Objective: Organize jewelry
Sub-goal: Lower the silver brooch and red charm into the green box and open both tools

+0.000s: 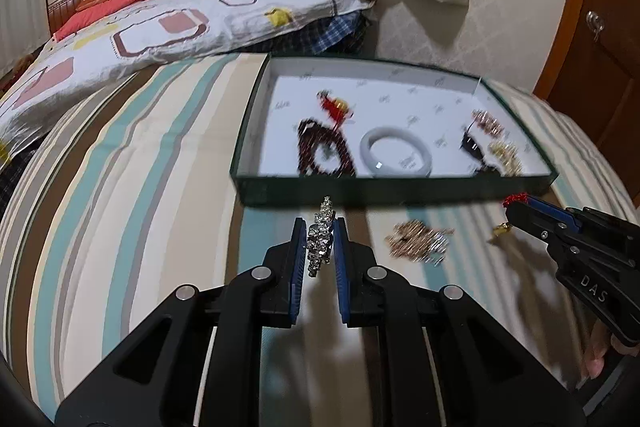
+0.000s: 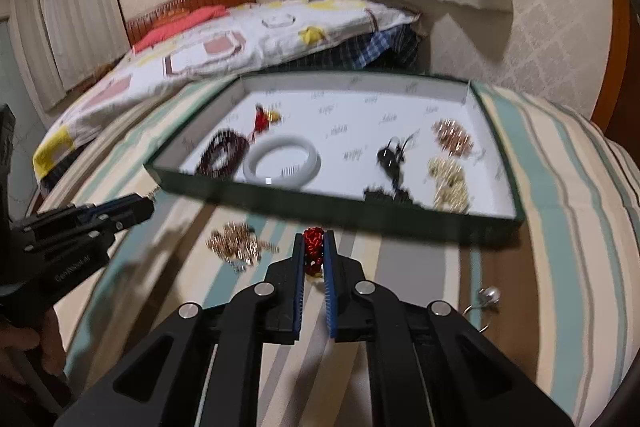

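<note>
Striped bed: left gripper clamps a sparkly hairpin, right gripper clamps a red knot; only the right view catches a pearl ring.

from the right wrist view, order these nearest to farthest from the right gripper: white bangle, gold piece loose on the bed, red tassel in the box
1. Gold piece, on the bedcover just left of the right gripper.
2. White bangle, inside the green box, near its front wall.
3. Red tassel, deeper in the box, left rear.
</note>
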`<state>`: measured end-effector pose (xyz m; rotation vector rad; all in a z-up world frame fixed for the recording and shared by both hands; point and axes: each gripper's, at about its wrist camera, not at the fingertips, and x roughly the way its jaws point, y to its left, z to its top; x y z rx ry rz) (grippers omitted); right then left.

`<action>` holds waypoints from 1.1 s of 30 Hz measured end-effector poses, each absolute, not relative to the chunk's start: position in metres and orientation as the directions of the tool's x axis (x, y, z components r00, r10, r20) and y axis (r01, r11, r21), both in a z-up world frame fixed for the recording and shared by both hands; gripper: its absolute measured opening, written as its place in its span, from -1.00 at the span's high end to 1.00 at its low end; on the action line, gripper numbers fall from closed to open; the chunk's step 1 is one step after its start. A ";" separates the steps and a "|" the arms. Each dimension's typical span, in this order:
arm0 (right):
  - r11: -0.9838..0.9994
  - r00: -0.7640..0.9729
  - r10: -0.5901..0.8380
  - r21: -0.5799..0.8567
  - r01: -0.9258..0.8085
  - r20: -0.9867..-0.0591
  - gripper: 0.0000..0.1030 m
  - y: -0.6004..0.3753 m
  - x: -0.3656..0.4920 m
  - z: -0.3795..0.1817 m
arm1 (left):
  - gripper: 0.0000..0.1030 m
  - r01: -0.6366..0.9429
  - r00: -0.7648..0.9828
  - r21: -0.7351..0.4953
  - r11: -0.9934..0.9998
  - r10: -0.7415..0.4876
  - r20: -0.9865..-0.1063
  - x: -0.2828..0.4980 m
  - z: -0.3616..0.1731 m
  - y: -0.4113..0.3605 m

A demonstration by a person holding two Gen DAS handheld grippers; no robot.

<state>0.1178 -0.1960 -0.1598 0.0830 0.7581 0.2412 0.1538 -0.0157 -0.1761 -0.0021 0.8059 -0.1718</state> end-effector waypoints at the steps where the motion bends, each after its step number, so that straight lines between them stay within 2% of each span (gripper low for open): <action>1: 0.969 0.715 0.247 0.165 -0.183 -0.655 0.82 -0.198 0.117 -0.153 | 0.73 0.154 0.684 -0.074 0.985 -0.160 -0.712 0.154 -0.173 -0.017; 12: 0.971 0.818 0.233 0.164 -0.171 -0.526 0.82 -0.214 0.150 -0.100 | 0.73 0.193 0.761 -0.121 0.974 -0.227 -0.608 0.185 -0.125 -0.041; 19: 0.977 0.856 0.206 0.145 -0.155 -0.473 0.82 -0.223 0.181 -0.088 | 0.73 0.215 0.792 -0.112 0.970 -0.240 -0.561 0.222 -0.112 -0.063; 25: 0.981 0.852 0.187 0.139 -0.135 -0.489 0.82 -0.229 0.208 -0.100 | 0.73 0.204 0.791 -0.103 0.973 -0.226 -0.568 0.251 -0.121 -0.077; 33: 0.984 0.789 0.170 0.148 -0.102 -0.591 0.82 -0.234 0.250 -0.142 | 0.73 0.155 0.720 -0.071 0.985 -0.162 -0.675 0.300 -0.165 -0.089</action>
